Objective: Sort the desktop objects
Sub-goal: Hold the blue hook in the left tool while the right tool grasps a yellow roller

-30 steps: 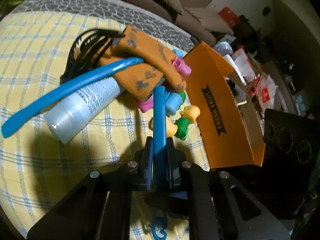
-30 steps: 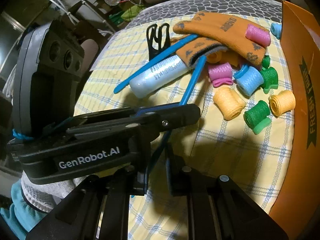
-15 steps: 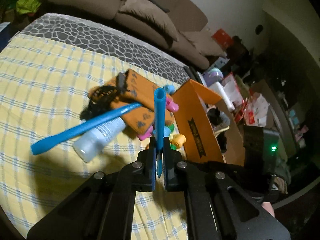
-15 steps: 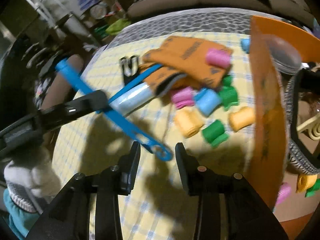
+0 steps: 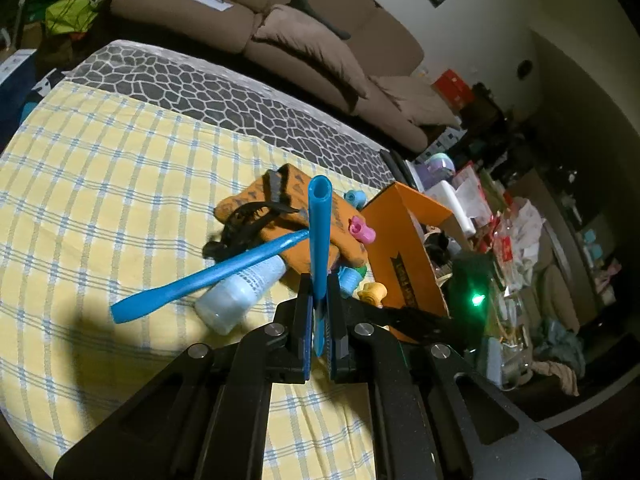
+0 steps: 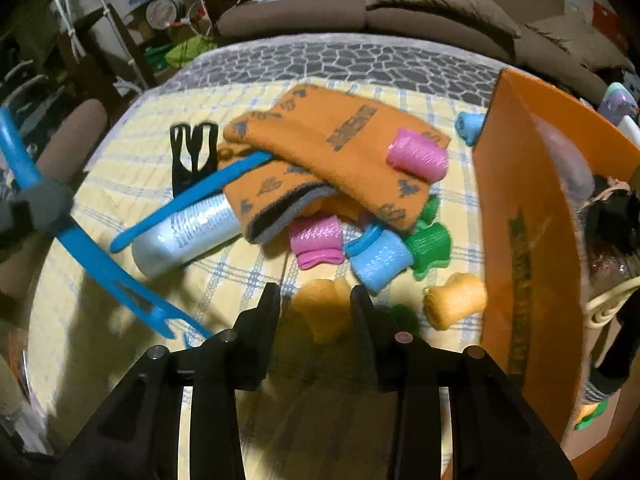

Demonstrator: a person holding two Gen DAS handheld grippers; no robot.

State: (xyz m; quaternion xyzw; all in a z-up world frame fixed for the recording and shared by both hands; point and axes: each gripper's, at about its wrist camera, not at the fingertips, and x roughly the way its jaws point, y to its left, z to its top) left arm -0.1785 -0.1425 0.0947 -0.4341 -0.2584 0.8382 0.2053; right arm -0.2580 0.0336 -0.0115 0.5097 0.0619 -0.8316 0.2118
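Observation:
My left gripper [image 5: 320, 300] is shut on a blue plastic stick [image 5: 320, 232] and holds it up above the yellow checked cloth [image 5: 100, 184]; the stick also shows at the left of the right wrist view [image 6: 80, 240]. My right gripper [image 6: 314, 300] is open and empty, just above a yellow hair roller [image 6: 324, 308]. A pile lies on the cloth: orange socks [image 6: 340, 148], a white tube [image 6: 188, 232], a second blue stick [image 6: 188, 200], a black clip [image 6: 192, 156] and pink [image 6: 416, 156], blue [image 6: 384, 256] and green [image 6: 432, 244] rollers.
An orange cardboard box [image 6: 524, 216] stands at the right edge of the cloth with items inside. A brown sofa [image 5: 280, 48] lies behind the table. Clutter fills the floor at the right [image 5: 520, 232].
My left gripper has lifted the blue stick up and away from the pile. My right gripper has moved forward and down toward the yellow roller.

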